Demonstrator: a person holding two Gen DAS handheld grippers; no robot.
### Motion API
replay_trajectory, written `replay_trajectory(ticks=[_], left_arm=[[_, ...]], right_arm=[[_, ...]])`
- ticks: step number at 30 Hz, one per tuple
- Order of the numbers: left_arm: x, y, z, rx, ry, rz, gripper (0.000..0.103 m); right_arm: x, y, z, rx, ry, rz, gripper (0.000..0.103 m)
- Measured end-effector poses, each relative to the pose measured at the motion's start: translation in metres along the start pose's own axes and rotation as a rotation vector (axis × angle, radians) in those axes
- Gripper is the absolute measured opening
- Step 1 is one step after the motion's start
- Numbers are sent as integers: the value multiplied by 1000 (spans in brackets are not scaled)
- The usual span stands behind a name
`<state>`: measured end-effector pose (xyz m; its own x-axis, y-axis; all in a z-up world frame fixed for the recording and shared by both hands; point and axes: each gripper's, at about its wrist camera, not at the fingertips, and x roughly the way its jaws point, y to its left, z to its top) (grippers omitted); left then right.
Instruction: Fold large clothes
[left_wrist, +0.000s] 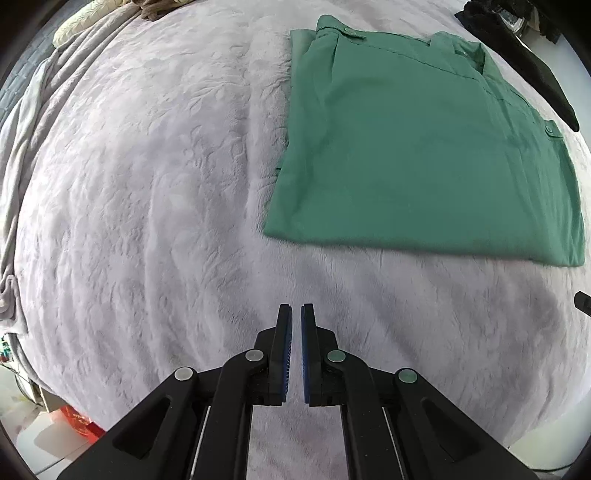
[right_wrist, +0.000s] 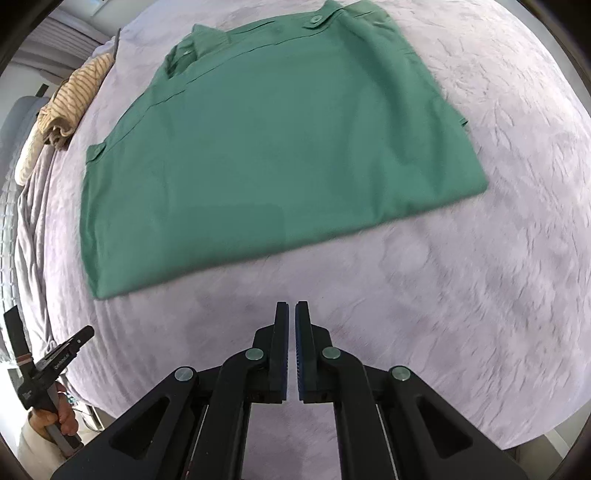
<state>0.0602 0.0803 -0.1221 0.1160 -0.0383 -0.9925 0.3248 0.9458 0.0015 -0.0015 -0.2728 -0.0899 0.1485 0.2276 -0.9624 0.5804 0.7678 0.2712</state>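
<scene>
A green shirt (left_wrist: 417, 147) lies folded into a flat rectangle on the pale lilac bedspread (left_wrist: 147, 184), collar at the far end. It also shows in the right wrist view (right_wrist: 273, 140). My left gripper (left_wrist: 296, 310) is shut and empty, held above the bedspread short of the shirt's near left corner. My right gripper (right_wrist: 291, 306) is shut and empty, above the bedspread just short of the shirt's near edge. The left gripper also shows at the lower left of the right wrist view (right_wrist: 79, 338), held in a hand.
A striped beige garment (right_wrist: 74, 99) lies bunched at the bed's far left edge. A dark garment (left_wrist: 524, 62) lies at the far right beyond the shirt. Crumpled bedding (left_wrist: 22, 147) hangs off the left side. A red object (left_wrist: 79, 424) sits on the floor.
</scene>
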Motion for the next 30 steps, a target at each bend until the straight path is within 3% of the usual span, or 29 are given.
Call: replay_trajectory(ticks=[6, 7, 8, 9, 11, 19, 20, 21, 23, 30], left_arm=[[-24, 0, -21, 15, -6, -20, 6], [-25, 0, -19, 14, -6, -14, 20], [-28, 2, -22, 12, -7, -8, 45], [-33, -3, -26, 5, -7, -1, 103], [-58, 0, -45, 2, -36, 25, 102], [-85, -3, -50, 22, -66, 30, 102], [-86, -2, -50, 20, -67, 37, 102], [-86, -3, -48, 17, -64, 46, 102], [-84, 0, -45, 15, -46, 41, 102], [-78, 3, -46, 27, -14, 37, 102]], right_arm=[[-1, 17, -6, 1, 4, 2, 4], [-2, 19, -7, 2, 3, 2, 4], [-3, 22, -8, 3, 2, 1, 4], [-4, 24, -9, 2, 0, 1, 4], [-6, 29, -9, -2, -4, 0, 4], [-14, 52, -16, -53, -34, -14, 5], [-16, 56, -16, -64, -41, -16, 20], [-17, 61, -17, -74, -49, -17, 61], [-20, 67, -19, -82, -72, -10, 102], [-15, 85, -27, -130, -66, -2, 103]])
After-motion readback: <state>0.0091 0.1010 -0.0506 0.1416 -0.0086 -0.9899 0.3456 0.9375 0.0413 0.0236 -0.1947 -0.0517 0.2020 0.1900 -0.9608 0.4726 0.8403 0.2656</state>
